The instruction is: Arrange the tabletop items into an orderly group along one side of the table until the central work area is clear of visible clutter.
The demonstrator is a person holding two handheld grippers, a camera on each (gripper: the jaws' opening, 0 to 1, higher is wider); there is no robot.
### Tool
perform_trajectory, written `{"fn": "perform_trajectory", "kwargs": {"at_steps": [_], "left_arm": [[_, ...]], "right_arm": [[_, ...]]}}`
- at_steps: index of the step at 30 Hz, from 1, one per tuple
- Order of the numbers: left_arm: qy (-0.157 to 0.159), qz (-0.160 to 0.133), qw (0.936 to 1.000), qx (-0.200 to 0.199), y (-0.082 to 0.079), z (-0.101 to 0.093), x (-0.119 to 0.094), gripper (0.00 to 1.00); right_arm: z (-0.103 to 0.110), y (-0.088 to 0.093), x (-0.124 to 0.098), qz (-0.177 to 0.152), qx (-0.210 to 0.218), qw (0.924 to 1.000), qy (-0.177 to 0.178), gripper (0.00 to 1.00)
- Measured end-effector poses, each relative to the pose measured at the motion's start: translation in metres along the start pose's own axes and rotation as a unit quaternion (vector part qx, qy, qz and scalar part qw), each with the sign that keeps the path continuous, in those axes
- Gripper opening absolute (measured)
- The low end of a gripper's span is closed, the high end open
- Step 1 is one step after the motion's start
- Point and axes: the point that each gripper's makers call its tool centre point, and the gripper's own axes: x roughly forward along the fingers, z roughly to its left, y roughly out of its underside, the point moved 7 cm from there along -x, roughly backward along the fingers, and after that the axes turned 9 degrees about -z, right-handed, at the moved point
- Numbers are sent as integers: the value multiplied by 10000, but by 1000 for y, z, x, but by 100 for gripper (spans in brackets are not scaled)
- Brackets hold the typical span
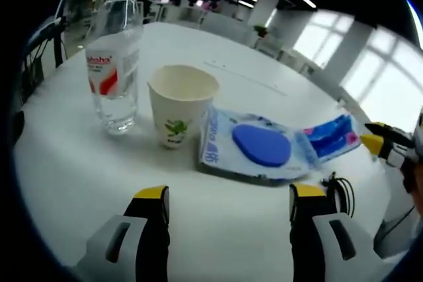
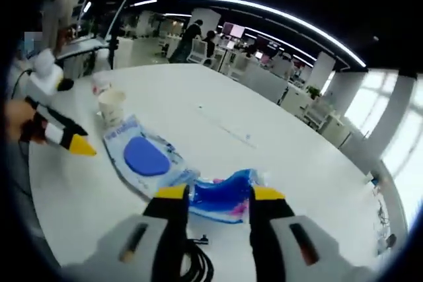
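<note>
Wipes pack [image 1: 254,146] beside paper cup [image 1: 180,105] and water bottle [image 1: 116,57]; left claw [image 1: 228,203] wide, right claw [image 2: 218,197] narrow around blue wrapper [image 2: 221,197].

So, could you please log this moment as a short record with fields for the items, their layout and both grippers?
surface: white table
water bottle: upright, clear, capped, red and white label
paper cup: upright, beside the bottle
wipes pack: flat, blue oval flap, next to the cup
blue packet: crumpled, at the wipes pack's far end from the cup
left gripper: open, holding nothing, facing the cup and wipes pack
right gripper: open, jaws either side of the blue packet
cable: black, near the right gripper
</note>
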Motion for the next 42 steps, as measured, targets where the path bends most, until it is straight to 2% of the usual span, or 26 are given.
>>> {"fn": "perform_trajectory", "kwargs": {"at_steps": [5,11,16,19,21,24,26,31,38,42], "left_arm": [[-8,2,10000,-12,0,1,-1,69],[-14,-17,10000,39,0,1,-4,68],[3,9,10000,79,1,1,-6,67],[-20,-2,10000,67,0,2,-6,67],[-30,-15,10000,76,-1,2,-7,67],[-33,-30,10000,87,-2,1,-7,67],[-23,-38,10000,87,-2,-1,-6,67],[45,-75,9999,81,-3,-10,-6,67],[265,-276,9993,9,-12,-30,-4,66],[785,-383,9961,106,-15,-59,-5,51]], "right_arm": [[-17,3,7,127,253,9995,128,38],[-22,10,19,342,394,9986,78,37],[-20,20,25,529,568,9970,-50,26],[-22,25,26,628,485,9968,26,18],[-25,29,24,762,425,9962,62,10],[-30,36,23,830,530,9950,149,6],[-33,42,21,813,779,9933,254,1],[-39,53,18,838,1137,9892,386,0],[-45,75,12,892,2133,9693,842,0],[-49,82,11,811,2596,9561,1094,0]]}}
